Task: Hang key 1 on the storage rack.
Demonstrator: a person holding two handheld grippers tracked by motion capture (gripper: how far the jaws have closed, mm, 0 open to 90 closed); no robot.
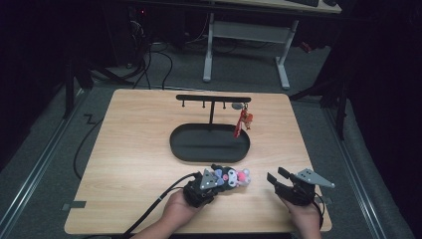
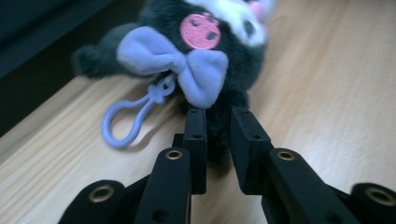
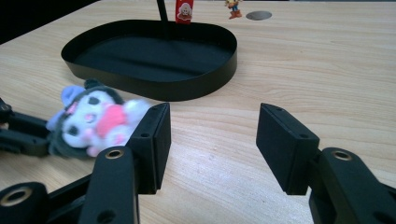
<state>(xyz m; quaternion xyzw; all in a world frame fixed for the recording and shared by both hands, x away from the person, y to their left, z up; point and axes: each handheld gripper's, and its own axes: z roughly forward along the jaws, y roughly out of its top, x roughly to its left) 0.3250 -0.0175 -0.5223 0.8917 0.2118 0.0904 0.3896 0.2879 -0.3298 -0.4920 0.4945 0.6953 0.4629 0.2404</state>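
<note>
Black plush toy (image 1: 232, 177) with a lilac bow and pink skull badge lies near the table's (image 1: 129, 149) front edge, pinched by the left gripper (image 2: 218, 126). Right gripper (image 3: 212, 135) hovers open near the front right corner. No writing is legible on the toy.

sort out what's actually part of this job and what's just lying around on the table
In the job:
- plush keychain toy, with its lilac clip loop
- left gripper, shut on the plush
- black hanger stand with its oval tray

Lying about, for now:
- red charm already hanging on the stand
- right gripper, open, holding nothing
</note>
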